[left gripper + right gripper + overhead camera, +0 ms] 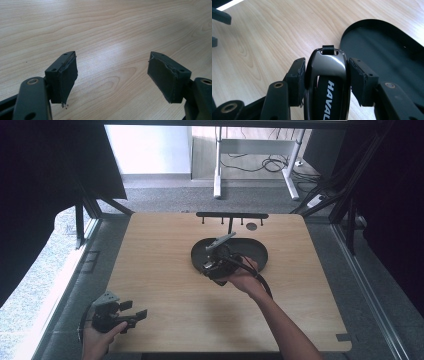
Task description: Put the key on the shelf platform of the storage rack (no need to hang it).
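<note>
- The right gripper (pixel 216 262) was held over the middle of the wooden table (pixel 165 285), at the near left edge of a shallow black oval tray (pixel 255 251).
- In the right gripper view, the right gripper (pixel 325 75) had its two jaws closed against the sides of a glossy black car key fob (pixel 327 75); white lettering reading "HAVAL" ran along the fob's face, and a small black loop projected from its far end.
- In that same view the fob lay over bare wood just beside the tray (pixel 384 50), whose curved rim passed to the right of the jaws.
- The person's right hand (pixel 242 276) gripped the tool from behind, with a black cable looping past the wrist.
- The left gripper (pixel 135 315) sat at the near left corner of the table, held by the person's left hand (pixel 97 337).
- In the left gripper view, the left gripper (pixel 112 75) had its jaws spread wide apart with nothing between them; bare wood grain lay beneath.
- A black bar with short pegs (pixel 232 216) stood along the far edge of the table.
</note>
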Demonstrator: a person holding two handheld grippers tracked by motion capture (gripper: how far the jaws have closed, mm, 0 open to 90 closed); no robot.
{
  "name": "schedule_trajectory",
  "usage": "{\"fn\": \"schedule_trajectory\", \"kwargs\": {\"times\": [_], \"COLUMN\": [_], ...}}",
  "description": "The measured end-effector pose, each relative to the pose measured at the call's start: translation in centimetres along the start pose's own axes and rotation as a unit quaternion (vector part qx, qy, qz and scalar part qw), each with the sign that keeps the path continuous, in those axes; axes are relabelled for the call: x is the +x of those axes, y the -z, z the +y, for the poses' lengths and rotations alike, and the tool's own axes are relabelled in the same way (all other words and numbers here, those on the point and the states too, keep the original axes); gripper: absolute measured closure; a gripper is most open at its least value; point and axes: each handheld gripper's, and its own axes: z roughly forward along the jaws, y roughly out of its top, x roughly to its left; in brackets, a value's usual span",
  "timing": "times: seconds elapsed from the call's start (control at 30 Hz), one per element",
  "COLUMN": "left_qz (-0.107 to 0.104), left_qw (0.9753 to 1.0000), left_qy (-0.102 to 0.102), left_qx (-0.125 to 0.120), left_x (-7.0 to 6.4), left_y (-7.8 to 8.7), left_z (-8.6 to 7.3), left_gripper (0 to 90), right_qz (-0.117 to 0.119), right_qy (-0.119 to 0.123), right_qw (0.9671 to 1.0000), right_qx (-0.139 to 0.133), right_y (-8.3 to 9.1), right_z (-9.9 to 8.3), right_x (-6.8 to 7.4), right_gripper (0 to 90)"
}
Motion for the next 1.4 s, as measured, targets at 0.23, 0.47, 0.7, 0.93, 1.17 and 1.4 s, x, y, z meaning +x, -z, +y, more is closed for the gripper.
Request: {"fn": "schedule_trajectory", "kwargs": {"times": [0.23, 0.47, 0.7, 0.93, 1.17, 1.4], "left_qz": [0.0, 0.0, 0.001, 0.001, 0.001, 0.001], "left_qw": [1.0, 1.0, 1.0, 1.0, 1.0, 1.0], "left_qy": [0.001, 0.003, 0.002, 0.002, 0.002, 0.002], "left_qx": [-0.001, -0.001, -0.001, -0.001, -0.001, -0.001], "left_x": [0.0, 0.1, 0.1, 0.1, 0.2, 0.2], "left_y": [0.1, 0.1, 0.1, 0.1, 0.1, 0.1], "left_z": [0.0, 0.0, 0.0, 0.0, 0.0, 0.0], "left_gripper": [24.1, 24.1, 24.2, 24.2, 24.2, 24.2], "right_qz": [-0.009, -0.021, -0.029, -0.038, -0.043, -0.058], "right_qy": [-0.009, -0.022, -0.028, -0.042, -0.054, -0.071], "right_qw": [0.9999, 0.9995, 0.9992, 0.9984, 0.9976, 0.9958], "right_qx": [-0.003, -0.003, -0.002, 0.001, 0.004, 0.01], "right_y": [0.3, 0.4, 0.4, 0.3, 0.0, -0.4], "right_z": [0.3, 0.6, 0.7, 0.9, 0.9, 0.7], "right_x": [-0.9, -2.0, -2.9, -4.1, -5.3, -6.6], "right_gripper": [49.9, 49.9, 49.9, 49.9, 49.9, 49.9]}}
